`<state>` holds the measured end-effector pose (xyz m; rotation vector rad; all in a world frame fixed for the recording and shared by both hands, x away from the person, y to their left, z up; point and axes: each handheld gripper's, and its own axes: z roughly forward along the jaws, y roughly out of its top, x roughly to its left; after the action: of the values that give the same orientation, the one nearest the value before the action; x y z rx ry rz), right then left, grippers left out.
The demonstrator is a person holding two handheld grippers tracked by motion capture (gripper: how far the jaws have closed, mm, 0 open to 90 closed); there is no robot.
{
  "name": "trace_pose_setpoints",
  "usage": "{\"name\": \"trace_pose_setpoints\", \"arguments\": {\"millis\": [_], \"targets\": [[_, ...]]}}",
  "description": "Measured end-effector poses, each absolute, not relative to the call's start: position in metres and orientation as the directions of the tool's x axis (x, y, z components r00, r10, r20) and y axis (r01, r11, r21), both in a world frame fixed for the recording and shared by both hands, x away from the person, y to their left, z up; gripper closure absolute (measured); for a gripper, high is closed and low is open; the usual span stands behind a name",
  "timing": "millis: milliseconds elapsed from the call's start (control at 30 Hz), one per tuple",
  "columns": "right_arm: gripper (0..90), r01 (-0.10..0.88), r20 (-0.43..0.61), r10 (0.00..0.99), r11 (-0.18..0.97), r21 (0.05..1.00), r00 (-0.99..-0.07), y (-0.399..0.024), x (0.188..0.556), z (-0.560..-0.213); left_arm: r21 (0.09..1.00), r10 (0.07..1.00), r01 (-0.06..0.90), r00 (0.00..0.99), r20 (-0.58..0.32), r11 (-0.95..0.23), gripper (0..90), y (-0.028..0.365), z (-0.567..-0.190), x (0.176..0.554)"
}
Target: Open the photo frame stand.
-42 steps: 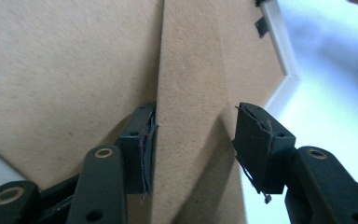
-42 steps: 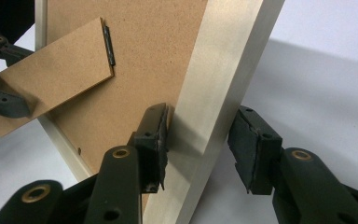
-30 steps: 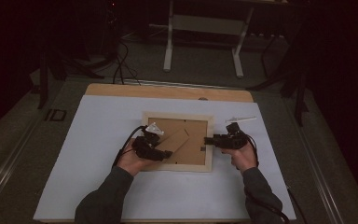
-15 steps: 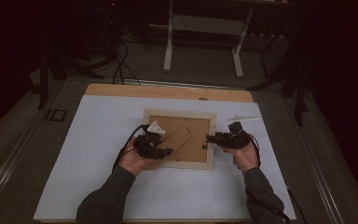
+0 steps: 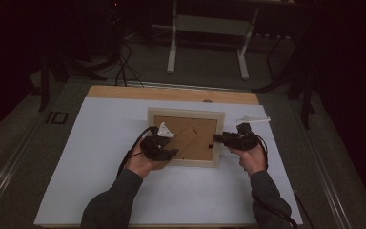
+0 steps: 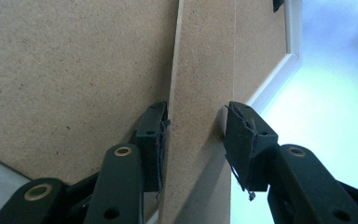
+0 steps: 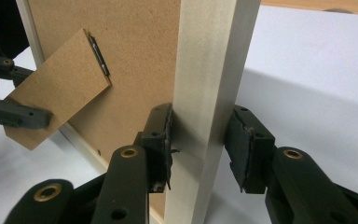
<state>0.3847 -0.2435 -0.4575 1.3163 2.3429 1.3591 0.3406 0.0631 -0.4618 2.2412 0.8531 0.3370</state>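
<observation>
A light wooden picture frame (image 5: 186, 115) lies face down on the white cover, its brown backboard (image 6: 74, 70) up. My left gripper (image 5: 171, 145) reaches in from the frame's left. Its jaws have just been closing and now press on both edges of the hinged hardboard stand (image 6: 200, 70). That stand (image 7: 56, 88) angles off the backboard, with the left gripper (image 7: 35, 95) gripping its free end. My right gripper (image 5: 217, 140) comes in from the right. Its jaws (image 7: 200, 135) have also been closing and clamp the frame's right rail (image 7: 214, 56).
The white cover (image 5: 100, 152) spreads over a wooden table, whose far edge (image 5: 171, 93) is bare. A small white strip (image 5: 252, 119) lies just right of the frame. On the dark floor beyond are a metal stand (image 5: 207, 43) and cables (image 5: 124, 67).
</observation>
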Motion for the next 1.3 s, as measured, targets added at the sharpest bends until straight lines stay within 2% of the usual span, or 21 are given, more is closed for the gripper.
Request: {"name": "trace_pose_setpoints", "arguments": {"millis": [667,1300], "targets": [[62.5,0.537,0.156,0.784,0.251,0.806,-0.601,-0.237,0.374,-0.446,0.688,0.703,0.465,0.705,0.094,-0.557,62.9,0.053,-0.461,0.351],[62.7,0.508,0.106,0.810,0.253,0.824,-0.576,-0.236,0.364,-0.446,0.684,0.700,0.440,0.699,0.145,-0.582,62.2,0.047,-0.460,0.357]]}}
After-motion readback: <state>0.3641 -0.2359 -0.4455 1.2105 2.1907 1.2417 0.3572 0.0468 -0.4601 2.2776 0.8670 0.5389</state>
